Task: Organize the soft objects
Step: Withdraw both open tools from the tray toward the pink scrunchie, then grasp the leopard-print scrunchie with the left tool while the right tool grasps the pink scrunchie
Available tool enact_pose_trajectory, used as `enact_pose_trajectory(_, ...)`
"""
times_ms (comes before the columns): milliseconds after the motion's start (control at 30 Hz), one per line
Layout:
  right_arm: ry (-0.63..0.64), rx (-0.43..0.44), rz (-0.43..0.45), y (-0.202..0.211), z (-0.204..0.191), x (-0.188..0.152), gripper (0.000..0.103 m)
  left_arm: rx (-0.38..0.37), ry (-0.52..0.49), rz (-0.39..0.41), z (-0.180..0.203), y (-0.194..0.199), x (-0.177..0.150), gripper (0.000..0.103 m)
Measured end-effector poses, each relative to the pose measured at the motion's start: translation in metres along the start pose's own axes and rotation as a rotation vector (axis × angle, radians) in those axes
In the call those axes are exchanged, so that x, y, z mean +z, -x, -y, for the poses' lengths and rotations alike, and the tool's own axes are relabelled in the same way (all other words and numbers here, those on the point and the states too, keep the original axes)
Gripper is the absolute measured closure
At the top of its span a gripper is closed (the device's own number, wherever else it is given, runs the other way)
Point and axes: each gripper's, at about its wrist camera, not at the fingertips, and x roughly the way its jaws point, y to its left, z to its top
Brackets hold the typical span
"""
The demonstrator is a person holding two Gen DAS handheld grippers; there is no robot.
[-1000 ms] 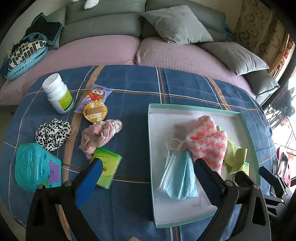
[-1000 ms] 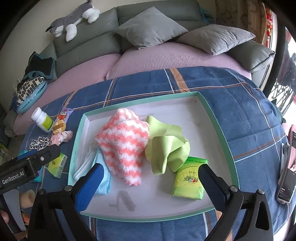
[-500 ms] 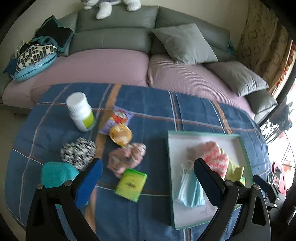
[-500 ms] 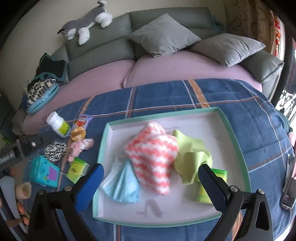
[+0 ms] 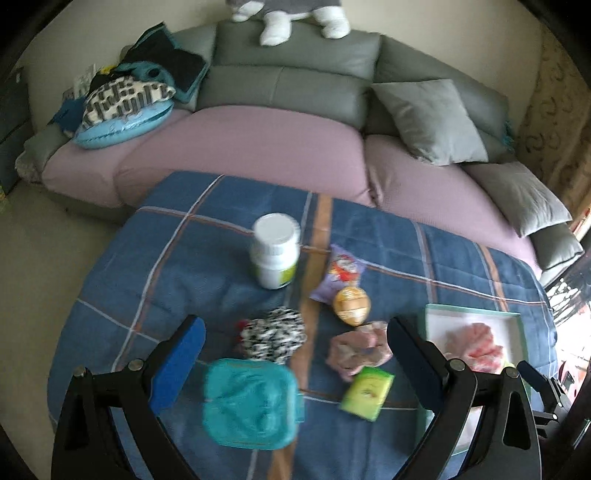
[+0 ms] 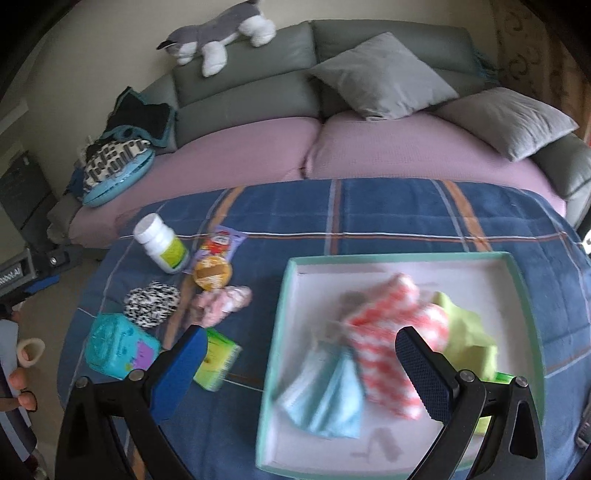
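The pink crumpled cloth (image 5: pixel 360 349) lies on the blue-covered bench (image 5: pixel 192 258), at nine o'clock of the tray (image 6: pixel 280 332), touching the green tissue pack (image 5: pixel 366 393). The spotted scrunchie (image 5: pixel 271 334) sits just beside the teal box (image 5: pixel 249 402). Left gripper (image 5: pixel 295 354) and right gripper (image 6: pixel 301 362) both have jaws apart, empty. A grab could pinch a hard neighbour along with the cloth, or snag the bench cover.

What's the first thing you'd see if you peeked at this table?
The white tray with its green rim on the table's right side, piled with a fluffy pink-and-white cloth, a blue face mask and a lime cloth. Left of it, small things lie scattered on the blue plaid blanket. A toy husky lies on the sofa back.
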Motion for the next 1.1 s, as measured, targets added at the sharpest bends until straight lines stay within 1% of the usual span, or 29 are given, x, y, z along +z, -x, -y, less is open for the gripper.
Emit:
enact_pose_trajectory(133, 0.039, 0.026, -0.025, -0.015, -0.024, 0.003, 0.0, -0.001, 0.033, -0.042, -0.021, -0.011, -0.001, 0.004)
enact_pose_trajectory(200, 0.059, 0.034, -0.037, -0.022, -0.035, 0.003, 0.001, -0.015, 0.059, -0.07, -0.03, -0.02, -0.001, 0.004)
enact_pose_trajectory(333, 0.082, 0.042, -0.07, -0.039, -0.051, 0.004, 0.002, -0.034, 0.071, -0.119, -0.038, -0.037, 0.0, 0.004)
enact_pose_trajectory(433, 0.093, 0.051, -0.091, -0.052, -0.061, 0.007, 0.004, -0.034, 0.07, -0.154, -0.04, -0.049, 0.002, 0.005)
enact_pose_trajectory(533, 0.096, 0.056, -0.11, -0.062, -0.067, 0.01, 0.007, -0.048, 0.086, -0.197, -0.045, -0.062, 0.003, 0.005)
enact_pose_trajectory(700, 0.071, 0.062, -0.153, -0.085, -0.071, 0.014, 0.015, -0.054, 0.085, -0.27, -0.049, -0.083, 0.006, 0.008)
enact_pose_trajectory(767, 0.077, 0.066, -0.168, -0.094, -0.073, 0.013, 0.017, -0.056, 0.096, -0.301, -0.05, -0.093, 0.008, 0.01)
enact_pose_trajectory(933, 0.097, 0.094, -0.208, -0.11, -0.08, 0.007, 0.023, -0.071, 0.095, -0.36, -0.05, -0.11, 0.009, 0.011)
enact_pose_trajectory(1033, 0.109, 0.083, -0.231, -0.119, -0.082, 0.003, 0.026, -0.073, 0.083, -0.394, -0.046, -0.12, 0.009, 0.011)
enact_pose_trajectory(1100, 0.113, 0.09, -0.253, -0.125, -0.083, -0.001, 0.033, -0.072, 0.07, -0.41, -0.042, -0.123, 0.011, 0.011)
